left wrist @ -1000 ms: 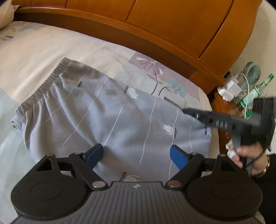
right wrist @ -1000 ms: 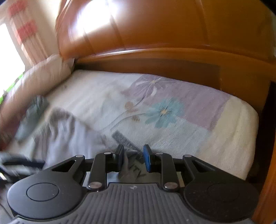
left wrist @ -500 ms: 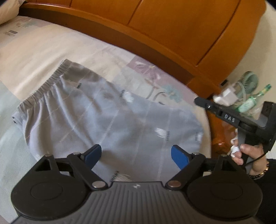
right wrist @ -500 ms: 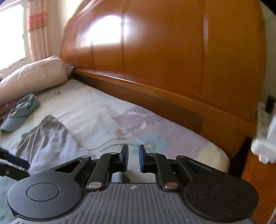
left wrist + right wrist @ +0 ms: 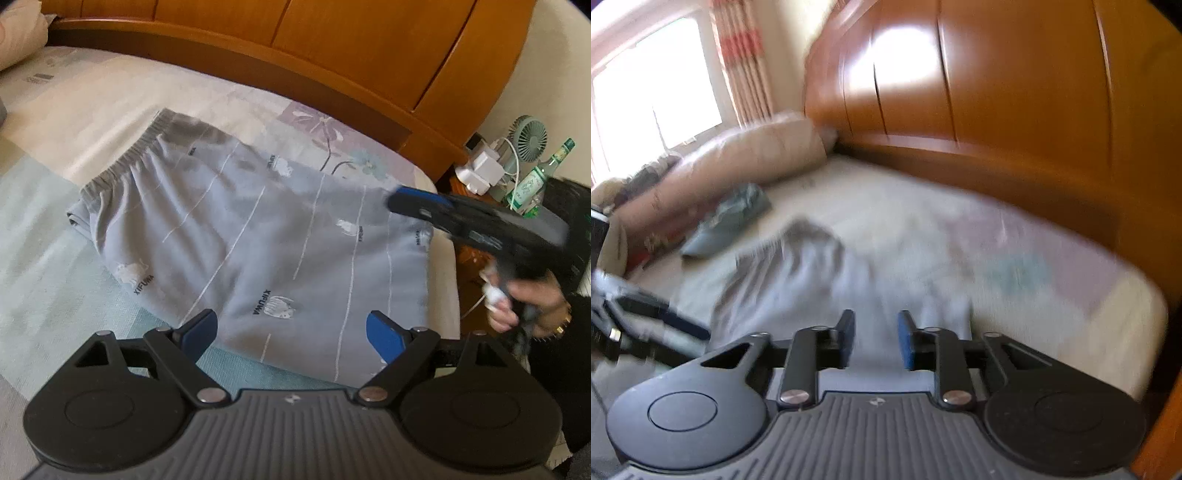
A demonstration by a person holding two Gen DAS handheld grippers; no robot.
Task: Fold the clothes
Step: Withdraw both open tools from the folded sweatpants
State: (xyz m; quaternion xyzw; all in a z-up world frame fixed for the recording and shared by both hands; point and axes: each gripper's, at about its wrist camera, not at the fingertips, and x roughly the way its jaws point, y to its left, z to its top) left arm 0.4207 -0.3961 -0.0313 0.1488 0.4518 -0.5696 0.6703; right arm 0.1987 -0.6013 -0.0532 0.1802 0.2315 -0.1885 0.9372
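Note:
Grey shorts (image 5: 258, 229) with thin white lines and small printed logos lie flat on the bed, the elastic waistband at the far left. My left gripper (image 5: 291, 332) hovers open over their near edge with nothing between its fingers. A hand (image 5: 528, 299) holds my right gripper (image 5: 400, 201), whose tip hangs above the shorts' right hem. In the blurred right wrist view the right gripper (image 5: 876, 338) has its jaws opening, with nothing pinched between them, and the shorts (image 5: 812, 280) lie below and ahead.
A wooden headboard (image 5: 332, 48) runs along the far side of the bed. A nightstand at the right carries a small fan (image 5: 526, 136), a green bottle (image 5: 535, 181) and white chargers (image 5: 480, 170). A long pillow (image 5: 731, 166) and a teal cloth (image 5: 731, 218) lie at the far left.
The right gripper lifted off the shorts' right side, swung out over the nightstand, then came back above the right hem. Its jaws narrowed and then widened. The left gripper drew back a little, staying open.

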